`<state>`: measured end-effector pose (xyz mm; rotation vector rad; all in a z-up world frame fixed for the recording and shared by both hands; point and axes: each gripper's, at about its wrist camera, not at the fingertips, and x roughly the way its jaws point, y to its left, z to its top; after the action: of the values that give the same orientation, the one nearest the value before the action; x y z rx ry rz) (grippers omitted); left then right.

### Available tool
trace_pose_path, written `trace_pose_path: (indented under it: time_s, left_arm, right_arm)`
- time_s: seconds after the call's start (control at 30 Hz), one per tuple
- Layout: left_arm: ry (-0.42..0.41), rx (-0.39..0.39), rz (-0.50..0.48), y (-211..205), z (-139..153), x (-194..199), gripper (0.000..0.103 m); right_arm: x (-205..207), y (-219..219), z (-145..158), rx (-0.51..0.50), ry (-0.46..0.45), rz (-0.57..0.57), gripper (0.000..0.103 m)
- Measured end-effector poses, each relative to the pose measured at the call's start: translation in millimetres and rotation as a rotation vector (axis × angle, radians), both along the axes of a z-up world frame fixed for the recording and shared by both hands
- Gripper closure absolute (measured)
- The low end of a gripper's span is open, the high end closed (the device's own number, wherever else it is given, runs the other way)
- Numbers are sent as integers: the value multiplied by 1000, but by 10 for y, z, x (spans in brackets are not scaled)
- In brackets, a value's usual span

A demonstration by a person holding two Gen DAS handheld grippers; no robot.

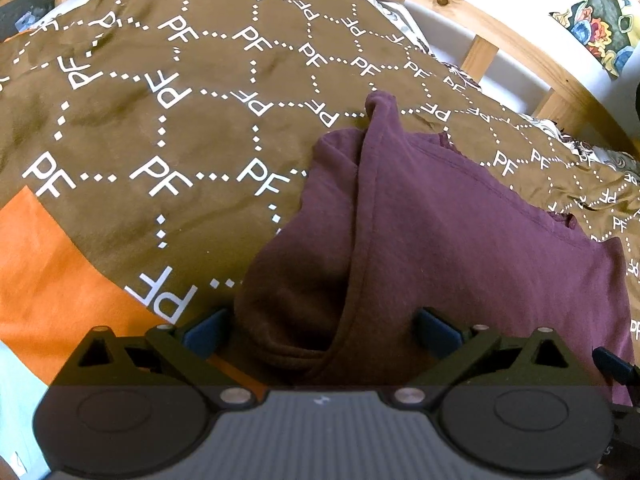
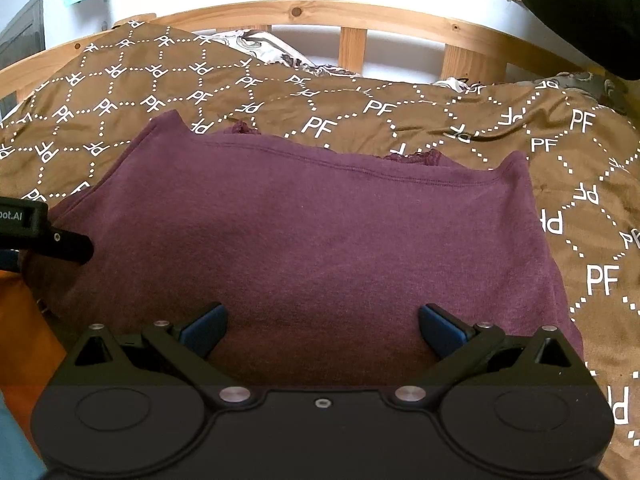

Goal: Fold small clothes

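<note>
- Blue pads (image 1: 206,330) of the left gripper (image 1: 320,330) are standing wide apart at the bottom of the left wrist view, with a bunched fold of the shirt (image 1: 440,232) sitting between them but not being pinched.
- Right gripper (image 2: 322,330) is likewise showing its blue pads (image 2: 440,330) spread wide, hovering over the near part of the shirt (image 2: 304,240), gripping nothing.
- Maroon and lace-trimmed at its far edge, the shirt is lying on the blanket (image 1: 160,120), near the middle of the bed, spreading mostly flat in the right wrist view.
- In the left wrist view, one hemmed edge of the shirt is running up in a raised ridge toward a peak at the far end.
- Brown with white "PF" lettering and dotted lines, the blanket (image 2: 480,120) is covering the bed; an orange patch (image 1: 52,280) is showing at its near left.
- Wooden slats of the bed frame (image 2: 352,48) are running behind the blanket.
- Left gripper's black body (image 2: 44,236) is poking into the right wrist view at the left edge, touching the shirt's side.
</note>
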<state>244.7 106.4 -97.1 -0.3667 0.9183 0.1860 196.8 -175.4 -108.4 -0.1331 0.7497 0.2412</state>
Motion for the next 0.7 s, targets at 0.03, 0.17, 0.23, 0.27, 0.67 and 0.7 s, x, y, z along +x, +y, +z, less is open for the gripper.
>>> trace_pose_path:
  time_s: [0.03, 0.17, 0.23, 0.27, 0.67, 0.7]
  left_arm:
    - [0, 2, -1, -2, 2, 0, 3]
    - [-7, 35, 16, -14, 31, -25, 13]
    - [-19, 50, 17, -27, 56, -40, 28]
    - [-28, 52, 16, -33, 72, -51, 32]
    - [-137, 161, 31, -419, 429, -81, 88]
    - [-158, 175, 13, -474, 483, -79, 88]
  right_arm:
    - [2, -1, 0, -1, 1, 0, 1]
    - [10, -2, 1, -2, 4, 0, 1]
    - [12, -2, 0, -2, 5, 0, 1]
    - [13, -1, 1, -2, 6, 1, 1]
    - [-19, -11, 147, -27, -16, 19, 1]
    - [-31, -40, 177, -28, -27, 18, 1]
